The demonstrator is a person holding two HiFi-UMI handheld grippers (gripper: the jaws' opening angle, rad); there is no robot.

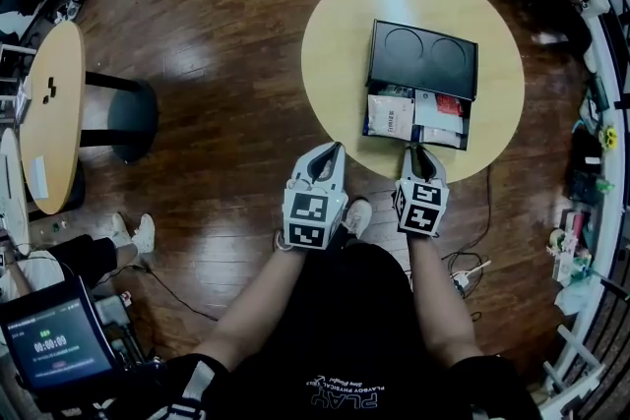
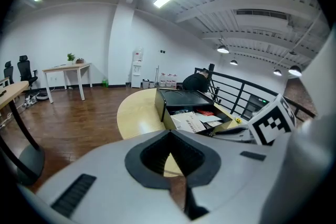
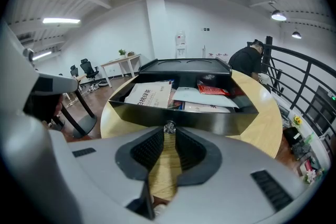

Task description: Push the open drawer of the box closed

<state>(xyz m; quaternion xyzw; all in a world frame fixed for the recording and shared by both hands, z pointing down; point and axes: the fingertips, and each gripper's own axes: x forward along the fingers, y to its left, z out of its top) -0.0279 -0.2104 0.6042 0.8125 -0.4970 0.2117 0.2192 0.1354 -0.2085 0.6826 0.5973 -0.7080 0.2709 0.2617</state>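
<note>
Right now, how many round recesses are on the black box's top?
2, side by side on top of the black box: left recess and right recess, both behind the open drawer. None looks hidden.

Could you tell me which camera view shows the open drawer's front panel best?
The right gripper view: the front panel faces the camera squarely. The head view looks down on the drawer, showing only the panel's top edge; the left gripper view shows the drawer obliquely.

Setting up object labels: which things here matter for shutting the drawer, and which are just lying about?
Job: black rectangular box, its open drawer of papers, small metal knob, right gripper.
Lying about: round wooden side table, tablet screen, floor cables.
</note>
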